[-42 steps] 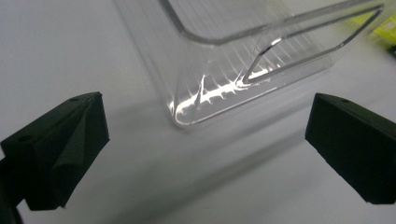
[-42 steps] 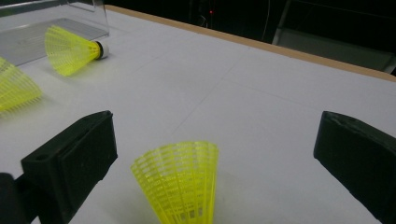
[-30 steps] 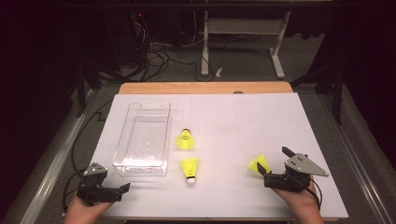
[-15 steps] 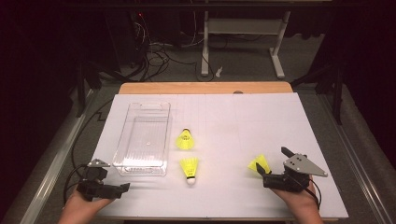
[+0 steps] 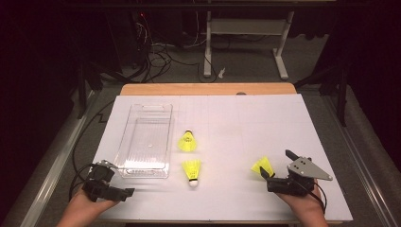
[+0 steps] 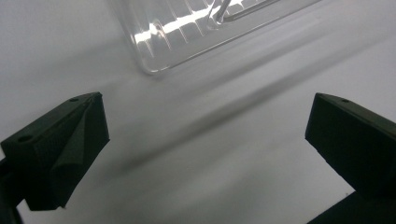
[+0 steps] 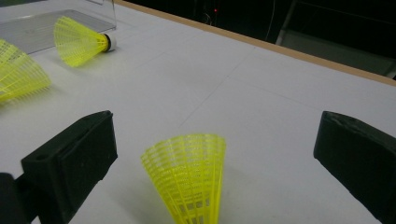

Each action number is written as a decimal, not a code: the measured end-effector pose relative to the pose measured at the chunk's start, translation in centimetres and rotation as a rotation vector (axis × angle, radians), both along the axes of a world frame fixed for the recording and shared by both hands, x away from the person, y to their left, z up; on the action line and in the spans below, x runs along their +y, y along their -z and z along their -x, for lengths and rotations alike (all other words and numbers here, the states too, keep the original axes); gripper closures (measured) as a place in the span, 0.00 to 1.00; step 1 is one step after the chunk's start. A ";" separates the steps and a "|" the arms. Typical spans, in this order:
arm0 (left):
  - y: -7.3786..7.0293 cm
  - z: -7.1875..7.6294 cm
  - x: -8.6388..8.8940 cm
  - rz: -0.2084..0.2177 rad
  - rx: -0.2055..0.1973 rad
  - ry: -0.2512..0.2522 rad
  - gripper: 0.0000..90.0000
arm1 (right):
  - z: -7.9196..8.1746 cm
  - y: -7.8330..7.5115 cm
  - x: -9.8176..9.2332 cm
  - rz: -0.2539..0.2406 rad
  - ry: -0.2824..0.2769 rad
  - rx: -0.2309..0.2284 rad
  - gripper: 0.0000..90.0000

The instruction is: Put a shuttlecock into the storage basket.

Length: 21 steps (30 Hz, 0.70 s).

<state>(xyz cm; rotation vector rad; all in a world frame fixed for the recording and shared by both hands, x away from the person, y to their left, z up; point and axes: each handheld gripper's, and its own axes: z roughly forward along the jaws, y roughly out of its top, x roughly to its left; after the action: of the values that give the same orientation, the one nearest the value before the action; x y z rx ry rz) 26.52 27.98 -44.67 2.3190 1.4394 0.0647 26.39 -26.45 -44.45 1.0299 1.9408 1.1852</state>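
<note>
A yellow shuttlecock [image 5: 263, 166] lies on the white table [image 5: 265, 123], near the front on the right. The right gripper [image 5: 275, 171] sits just behind it with its jaws wide apart and nothing in them. In the right gripper view the shuttlecock [image 7: 189, 173] shows between the two black jaws, its open net skirt pointing up and away. Two more yellow shuttlecocks lie toward the middle, one [image 5: 187, 142] beside the clear plastic tray [image 5: 146, 142] and one [image 5: 192, 169] a little closer to the person. The left gripper [image 5: 116, 191] rests at the front left, just by the tray's near corner, jaws wide apart and holding nothing. The left gripper view shows that tray corner [image 6: 154, 60] up close. Behind the table is a dark room with cables [image 5: 156, 52] on the floor and a white metal stand [image 5: 246, 28].
</note>
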 end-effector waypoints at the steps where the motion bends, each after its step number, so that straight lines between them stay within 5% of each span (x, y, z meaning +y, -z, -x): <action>1: 0.0 0.0 0.0 0.000 0.000 0.000 0.01 | 0.0 0.0 0.0 0.000 0.000 0.000 0.00; 8: -0.3 -0.3 0.5 0.007 0.069 -0.008 0.01 | 0.0 -0.1 -0.2 -0.001 -0.001 -0.001 0.00; 12: -0.7 -0.4 0.7 -0.032 0.098 -0.002 0.01 | 0.1 -0.1 -0.2 -0.003 0.000 0.004 0.00; 21: -1.3 -0.8 0.9 -0.046 0.175 0.021 0.01 | 0.1 -0.1 -0.2 -0.002 0.000 0.006 0.00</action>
<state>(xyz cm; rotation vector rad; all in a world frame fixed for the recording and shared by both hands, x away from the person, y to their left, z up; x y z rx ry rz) 27.30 28.85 -43.38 2.4277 1.5109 -0.1153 26.29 -26.61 -44.39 1.0356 1.9440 1.1854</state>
